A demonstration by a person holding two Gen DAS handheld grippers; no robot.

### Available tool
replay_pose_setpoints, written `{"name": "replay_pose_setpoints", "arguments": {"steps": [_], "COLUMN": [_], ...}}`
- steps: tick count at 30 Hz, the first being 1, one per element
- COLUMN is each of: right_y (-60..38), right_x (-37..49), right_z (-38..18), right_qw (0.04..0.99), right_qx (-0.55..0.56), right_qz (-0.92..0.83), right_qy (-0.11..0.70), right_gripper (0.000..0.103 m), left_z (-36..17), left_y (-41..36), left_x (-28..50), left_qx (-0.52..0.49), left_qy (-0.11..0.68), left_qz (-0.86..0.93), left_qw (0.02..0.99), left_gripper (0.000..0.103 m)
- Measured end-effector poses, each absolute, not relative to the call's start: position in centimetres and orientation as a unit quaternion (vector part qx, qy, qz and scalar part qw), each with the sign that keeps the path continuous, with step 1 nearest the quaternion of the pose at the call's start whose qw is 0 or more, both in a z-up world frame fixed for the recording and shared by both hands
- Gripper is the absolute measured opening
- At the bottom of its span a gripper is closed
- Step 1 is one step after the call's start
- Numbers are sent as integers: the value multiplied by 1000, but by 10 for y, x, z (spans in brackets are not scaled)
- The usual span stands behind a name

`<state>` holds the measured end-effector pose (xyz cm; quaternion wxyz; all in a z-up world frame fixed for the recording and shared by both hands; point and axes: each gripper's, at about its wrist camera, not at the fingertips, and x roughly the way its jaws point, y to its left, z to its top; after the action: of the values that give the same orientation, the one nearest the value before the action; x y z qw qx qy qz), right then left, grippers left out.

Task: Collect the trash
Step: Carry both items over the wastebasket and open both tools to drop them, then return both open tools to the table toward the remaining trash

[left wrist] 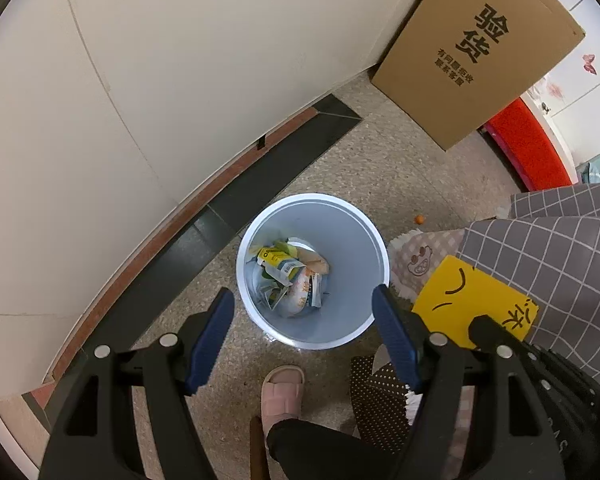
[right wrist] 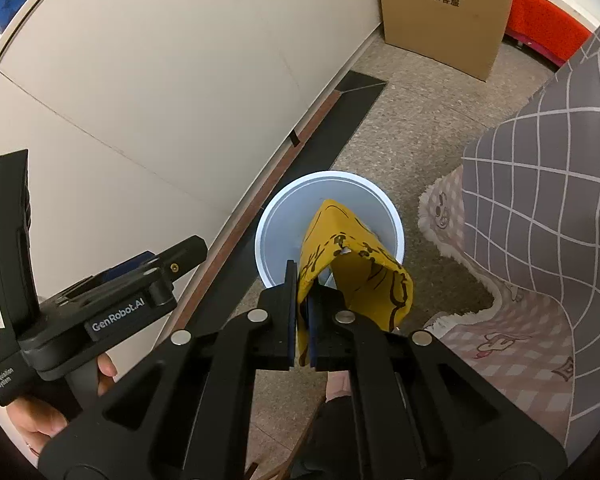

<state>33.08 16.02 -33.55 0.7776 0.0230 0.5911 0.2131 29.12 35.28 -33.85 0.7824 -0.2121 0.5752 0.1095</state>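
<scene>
- Right tool (right wrist: 303,312) is clamped on yellow paper (right wrist: 356,264), which is held over the near rim of the bin (right wrist: 268,216).
- Left tool (left wrist: 304,340) is held apart and empty above the bin.
- Release is judged to be next.

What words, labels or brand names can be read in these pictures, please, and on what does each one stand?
"验货", with the smaller "有问题拒收 联系客服" below: cardboard box.
"GenRobot.AI": left gripper's body, seen from the right wrist.
"Data Acquisition System": the same gripper's black handle.
Black brush characters on the yellow packet in the right gripper: not readable.
Print on wrappers in the bin: too small.
</scene>
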Motion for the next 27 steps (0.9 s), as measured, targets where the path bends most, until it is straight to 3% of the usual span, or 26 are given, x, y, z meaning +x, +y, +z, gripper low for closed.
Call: {"name": "replay_pose_setpoints", "arguments": {"steps": [12, 13, 14, 15, 16, 27], "right_y": [178, 179, 179, 178, 177, 160], "right_x": [345, 345, 346, 346, 346, 331], "right_z": [-321, -319, -317, -315, -313, -276], "right_qw": [786, 787, 788, 790, 794, 820], "right_qx": [22, 22, 25, 31, 34, 25], "right_qz": [219, 219, 220, 222, 220, 214], "right_qy": [578, 577, 575, 571, 566, 531], "right_gripper": [8, 18, 43, 54, 57, 57], "left_z": [-329, -328, -325, -324, -321, -285], "left_y": [366, 367, 367, 367, 368, 362], "left_x": [283, 283, 282, 281, 280, 265], "left_qx": [-241, -243, -244, -244, -246, -258], "left_qy": [560, 559, 556, 555, 553, 524], "left_qz": [128, 128, 128, 128, 129, 127], "left_qw": [782, 783, 784, 785, 785, 802], "left_gripper": [70, 70, 70, 70, 70, 70]}}
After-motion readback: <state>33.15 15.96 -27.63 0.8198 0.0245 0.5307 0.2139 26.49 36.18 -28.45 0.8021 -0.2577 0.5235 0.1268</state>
